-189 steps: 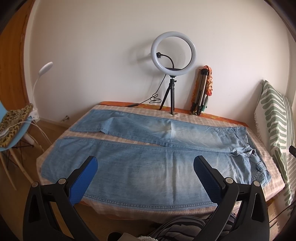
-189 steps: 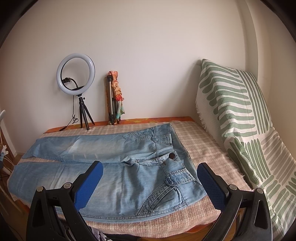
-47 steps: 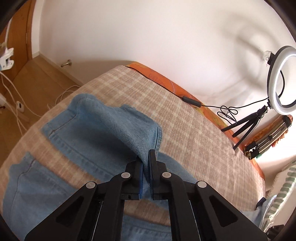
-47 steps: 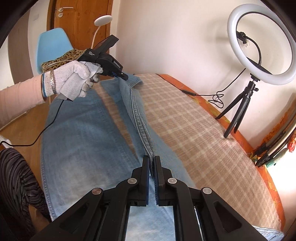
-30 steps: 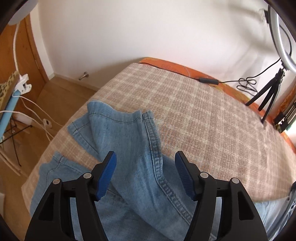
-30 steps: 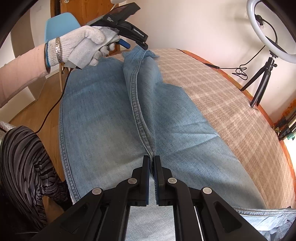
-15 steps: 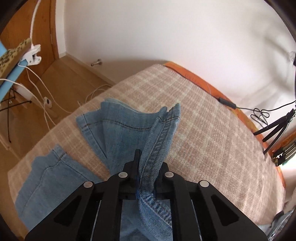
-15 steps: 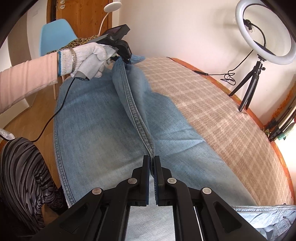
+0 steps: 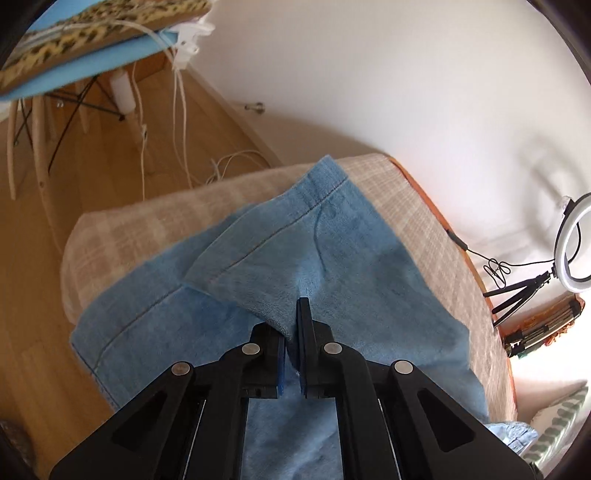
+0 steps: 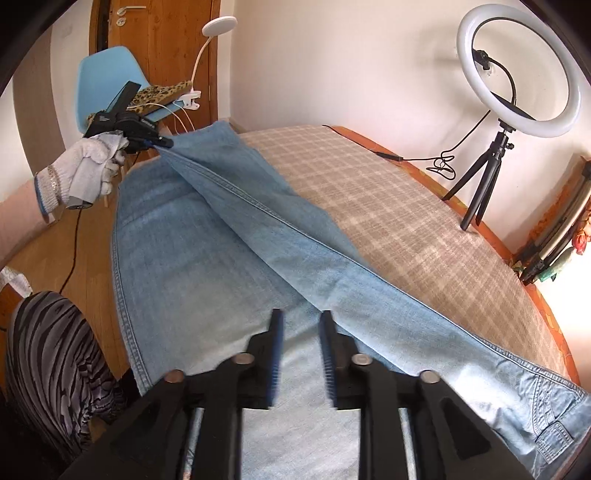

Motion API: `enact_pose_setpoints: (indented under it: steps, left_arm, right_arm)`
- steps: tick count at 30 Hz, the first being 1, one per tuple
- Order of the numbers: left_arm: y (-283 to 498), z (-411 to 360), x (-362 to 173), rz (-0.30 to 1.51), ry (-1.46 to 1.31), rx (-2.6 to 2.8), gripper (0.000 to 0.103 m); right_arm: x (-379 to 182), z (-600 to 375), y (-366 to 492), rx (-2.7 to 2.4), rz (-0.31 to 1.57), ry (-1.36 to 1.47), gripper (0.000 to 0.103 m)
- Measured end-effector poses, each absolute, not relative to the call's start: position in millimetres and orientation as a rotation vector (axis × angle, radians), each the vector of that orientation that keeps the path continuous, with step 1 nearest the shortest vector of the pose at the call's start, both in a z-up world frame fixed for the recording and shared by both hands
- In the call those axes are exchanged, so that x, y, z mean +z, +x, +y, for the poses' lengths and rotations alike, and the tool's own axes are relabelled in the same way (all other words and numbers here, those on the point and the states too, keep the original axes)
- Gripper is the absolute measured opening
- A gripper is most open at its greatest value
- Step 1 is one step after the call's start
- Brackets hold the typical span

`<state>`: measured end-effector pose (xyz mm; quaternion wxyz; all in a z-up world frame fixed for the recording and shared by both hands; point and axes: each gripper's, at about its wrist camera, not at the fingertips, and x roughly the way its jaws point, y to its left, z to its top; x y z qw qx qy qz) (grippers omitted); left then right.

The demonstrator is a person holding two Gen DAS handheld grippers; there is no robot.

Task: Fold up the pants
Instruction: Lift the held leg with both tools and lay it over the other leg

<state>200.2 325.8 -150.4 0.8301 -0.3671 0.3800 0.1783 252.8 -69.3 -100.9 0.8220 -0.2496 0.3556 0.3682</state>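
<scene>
Light blue denim pants (image 10: pixel 207 273) lie on the checked bed cover (image 10: pixel 388 206), the far leg folded over the near leg. My left gripper (image 9: pixel 293 325) is shut on the upper leg's edge near the hem (image 9: pixel 317 195); it also shows in the right wrist view (image 10: pixel 162 142), held by a gloved hand at the bed's left end. My right gripper (image 10: pixel 300 325) is open just above the middle of the pants, holding nothing. The waist (image 10: pixel 554 398) lies at the lower right.
A ring light on a tripod (image 10: pixel 517 74) and folded tripods (image 10: pixel 554 243) stand at the back by the wall. A blue chair (image 10: pixel 107 77) with a leopard-print cloth and a white lamp (image 10: pixel 218 26) stand left of the bed. Cables (image 9: pixel 177 110) hang there.
My right gripper has opened and let go of the leg's seam. My left gripper has carried the leg end further toward the near edge, laying the upper leg over the lower one.
</scene>
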Motion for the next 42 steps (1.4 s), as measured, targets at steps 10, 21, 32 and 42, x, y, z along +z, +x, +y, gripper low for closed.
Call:
enact_pose_setpoints:
  steps: [10,21,32,42]
  left_arm:
    - [210.3,316.2,-152.9,0.816,-0.727,0.368,0.004]
    - [212.0,320.2,-148.4,0.830,-0.681,0.373,0.004]
    - [204.9,316.9,-110.9,0.744,-0.669,0.320,0.004]
    - [141.7,327.6,-149.3,0.786,-0.699,0.365,0.004]
  right_arm:
    - [-121.8,-56.7,342.2,0.831,0.864,-0.781,0.066]
    - [-157.0,-70.4,382.6,0.937,1.090,-0.858,0.033]
    - [-79.8,-97.8,298.3,0.801,0.854,-0.820,0.002]
    - [-108.5,-102.1,197.7,0.913,0.982,-0.770,0.001]
